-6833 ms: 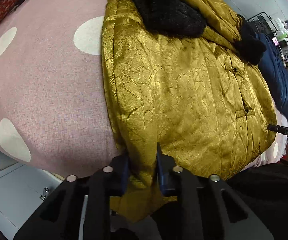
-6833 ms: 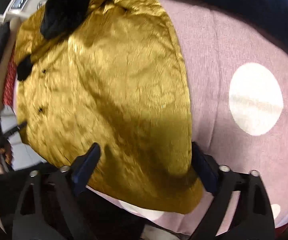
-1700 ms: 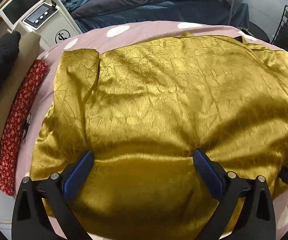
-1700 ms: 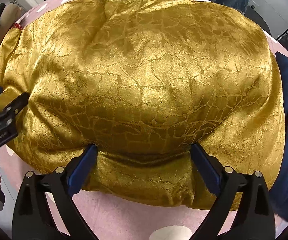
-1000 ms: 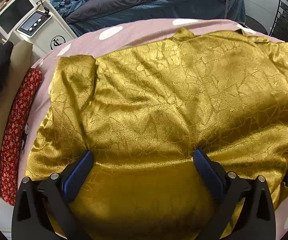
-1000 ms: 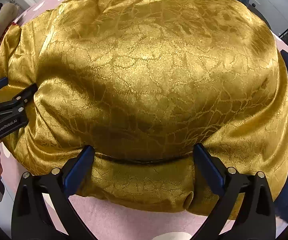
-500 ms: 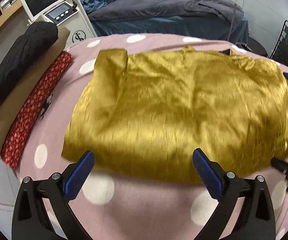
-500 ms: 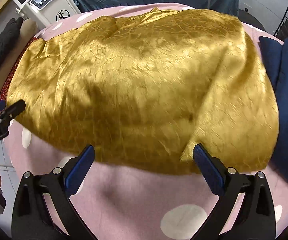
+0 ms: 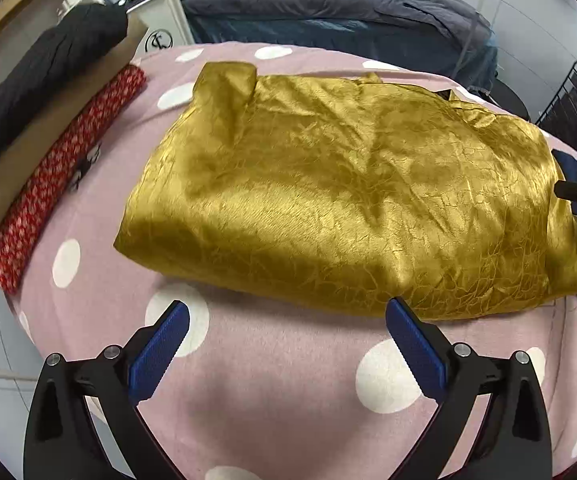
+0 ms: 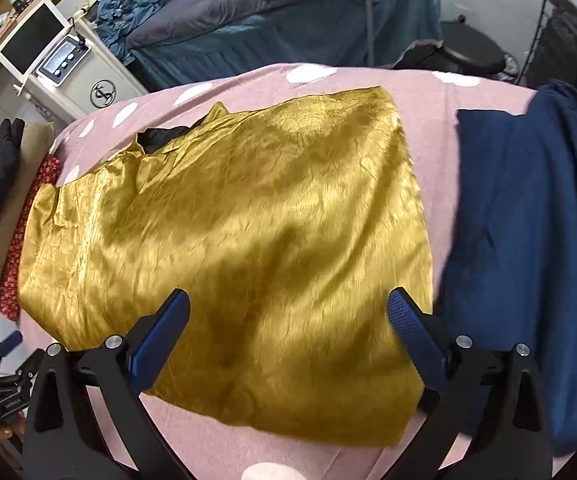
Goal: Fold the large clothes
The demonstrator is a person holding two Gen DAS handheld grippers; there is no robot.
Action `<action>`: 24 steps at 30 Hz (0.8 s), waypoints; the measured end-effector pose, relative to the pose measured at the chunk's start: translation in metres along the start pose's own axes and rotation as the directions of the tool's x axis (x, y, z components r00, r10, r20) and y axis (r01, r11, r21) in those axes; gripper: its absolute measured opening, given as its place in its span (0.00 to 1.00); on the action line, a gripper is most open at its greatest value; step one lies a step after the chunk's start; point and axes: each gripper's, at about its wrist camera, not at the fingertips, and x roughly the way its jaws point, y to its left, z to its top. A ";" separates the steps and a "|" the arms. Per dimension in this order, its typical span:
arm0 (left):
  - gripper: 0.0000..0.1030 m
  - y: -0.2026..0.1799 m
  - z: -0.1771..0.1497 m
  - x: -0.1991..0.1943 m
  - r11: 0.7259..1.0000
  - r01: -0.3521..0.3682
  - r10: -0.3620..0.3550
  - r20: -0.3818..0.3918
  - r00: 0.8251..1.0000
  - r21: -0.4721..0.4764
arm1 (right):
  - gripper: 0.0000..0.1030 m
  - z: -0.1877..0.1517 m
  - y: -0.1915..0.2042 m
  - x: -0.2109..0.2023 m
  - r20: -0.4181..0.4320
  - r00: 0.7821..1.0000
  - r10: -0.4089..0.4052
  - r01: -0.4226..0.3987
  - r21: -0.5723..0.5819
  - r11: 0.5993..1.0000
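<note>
— What's the biggest thing you see from out there?

— The tabletop (image 9: 272,396), under a pink cloth with white dots. On it I see the gold jacket (image 9: 340,196), folded into a broad rectangle across the middle, its near hem running close to the near edge, shiny and creased.

— Anything beside it?

— A dark blue garment (image 10: 528,240) lies along the right edge, touching the jacket's right side. By the left edge I see a red patterned roll (image 9: 60,176), with a tan cushion (image 9: 36,136) and a black bundle (image 9: 44,64) beyond it. Past the far edge stands a bed with grey-blue bedding (image 9: 328,16) and a white machine with a screen (image 10: 64,60).

— And your tools?

— My left tool (image 9: 286,326) hangs over bare cloth just short of the hem, fingers spread wide, holding nothing. My right tool (image 10: 288,312) hovers above the jacket's near right corner, fingers equally wide apart and empty; I cannot tell if they touch the fabric.
</note>
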 end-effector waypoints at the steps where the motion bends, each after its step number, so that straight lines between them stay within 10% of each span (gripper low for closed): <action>1: 0.94 0.004 -0.001 0.000 1.000 0.000 0.000 -0.010 1.000 -0.015 | 0.95 0.008 -0.007 0.006 -0.014 1.000 -0.005 0.005 0.004 1.000; 10: 0.94 0.028 -0.016 0.000 0.998 -0.033 0.030 -0.048 0.998 -0.056 | 0.95 0.027 -0.032 0.047 -0.171 0.983 0.069 -0.066 0.024 0.998; 18: 0.94 0.024 -0.014 -0.002 0.998 -0.022 0.019 -0.057 0.998 -0.051 | 0.95 0.059 -0.029 0.022 0.008 0.999 0.050 -0.050 0.050 0.997; 24: 0.94 0.010 -0.009 -0.006 1.000 -0.022 0.023 -0.033 0.999 0.020 | 0.95 0.066 -0.051 0.068 -0.188 0.976 0.111 -0.090 0.114 0.989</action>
